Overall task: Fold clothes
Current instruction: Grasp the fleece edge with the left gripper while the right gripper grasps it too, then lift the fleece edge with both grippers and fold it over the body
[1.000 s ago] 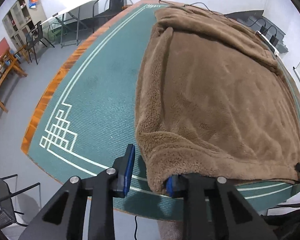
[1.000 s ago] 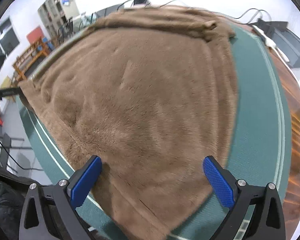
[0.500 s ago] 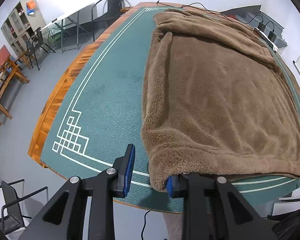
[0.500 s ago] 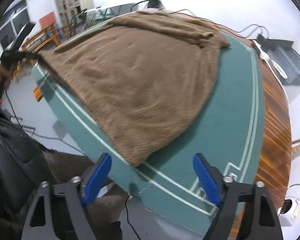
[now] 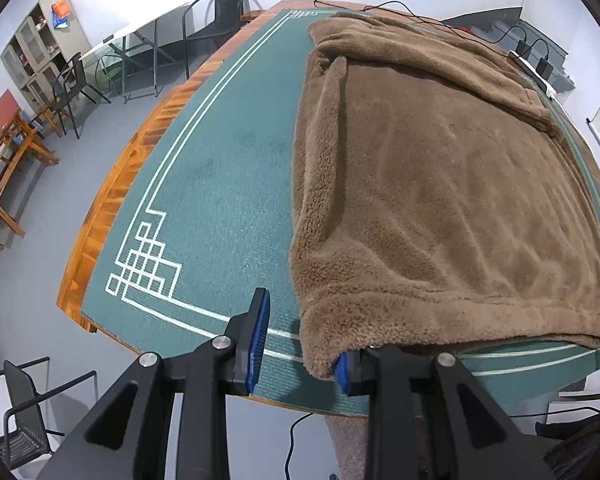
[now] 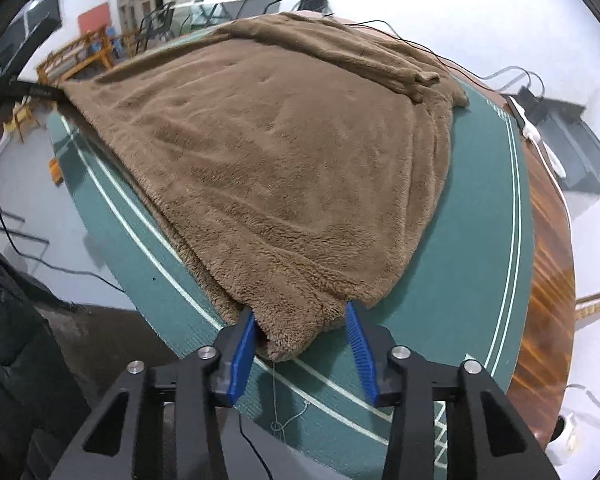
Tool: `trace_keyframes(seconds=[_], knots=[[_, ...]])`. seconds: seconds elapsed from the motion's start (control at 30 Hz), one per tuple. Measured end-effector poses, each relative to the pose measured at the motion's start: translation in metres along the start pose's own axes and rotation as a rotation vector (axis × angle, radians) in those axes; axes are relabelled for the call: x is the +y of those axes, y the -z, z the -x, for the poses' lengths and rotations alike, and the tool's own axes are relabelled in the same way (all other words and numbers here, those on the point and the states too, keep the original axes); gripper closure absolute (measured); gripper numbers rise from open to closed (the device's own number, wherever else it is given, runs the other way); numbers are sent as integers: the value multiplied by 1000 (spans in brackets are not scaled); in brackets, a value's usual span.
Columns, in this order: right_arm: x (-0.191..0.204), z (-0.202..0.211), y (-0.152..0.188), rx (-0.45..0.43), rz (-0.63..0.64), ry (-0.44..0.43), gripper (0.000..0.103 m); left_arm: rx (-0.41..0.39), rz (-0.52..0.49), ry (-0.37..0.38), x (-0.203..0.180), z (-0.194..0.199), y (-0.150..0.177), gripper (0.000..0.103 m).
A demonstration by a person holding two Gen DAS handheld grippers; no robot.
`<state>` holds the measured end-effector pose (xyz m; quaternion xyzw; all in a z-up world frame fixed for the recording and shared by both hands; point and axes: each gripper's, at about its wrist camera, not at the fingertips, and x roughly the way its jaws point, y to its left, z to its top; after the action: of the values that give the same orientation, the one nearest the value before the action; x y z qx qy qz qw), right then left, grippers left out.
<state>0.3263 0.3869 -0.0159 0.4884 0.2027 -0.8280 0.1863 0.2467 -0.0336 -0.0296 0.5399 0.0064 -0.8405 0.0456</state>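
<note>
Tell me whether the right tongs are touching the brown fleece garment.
Touching. In the right wrist view, the brown fleece garment corner lies between the right tongs, pressed against the left blue pad.

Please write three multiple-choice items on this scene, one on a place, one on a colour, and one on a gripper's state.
1. Where does the brown fleece garment lie?
A. on the grey floor
B. on the green table mat with white border lines
C. over a black chair

2. What colour are the pads on the gripper fingers?
A. red
B. yellow
C. blue

3. How does the right gripper stand?
A. open, with a garment corner between its fingers
B. shut on bare mat
C. open and far above the table

Answers: 1 B, fleece covers the mat's right part in the left wrist view. 2 C, blue pads show on both grippers. 3 A, there is a gap between one pad and the fleece corner.
</note>
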Motion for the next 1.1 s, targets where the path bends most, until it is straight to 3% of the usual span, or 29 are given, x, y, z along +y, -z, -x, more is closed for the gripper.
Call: trace_keyframes(seconds=[0.1, 0.3, 0.47, 0.6, 0.67, 0.9, 1.1], knots=[[9, -6, 3, 22, 39, -3, 58, 7, -1, 1, 1, -3, 2, 69], [2, -5, 6, 27, -13, -27, 58, 9, -11, -1, 2, -6, 3, 66], [-7, 0, 3, 27, -49, -23, 80, -7, -27, 11, 4, 1, 0, 66], [-22, 19, -5, -21, -78, 41, 81, -36, -64, 16, 3, 15, -10, 65], [-29, 30, -11, -51, -83, 81, 81, -63, -103, 29, 3, 28, -18, 58], [-52, 74, -55, -193, -77, 177, 81, -228, -264, 21, 0, 92, -62, 56], [-72, 102, -102, -318, -100, 217, 81, -330, -265, 26, 3, 127, -111, 56]])
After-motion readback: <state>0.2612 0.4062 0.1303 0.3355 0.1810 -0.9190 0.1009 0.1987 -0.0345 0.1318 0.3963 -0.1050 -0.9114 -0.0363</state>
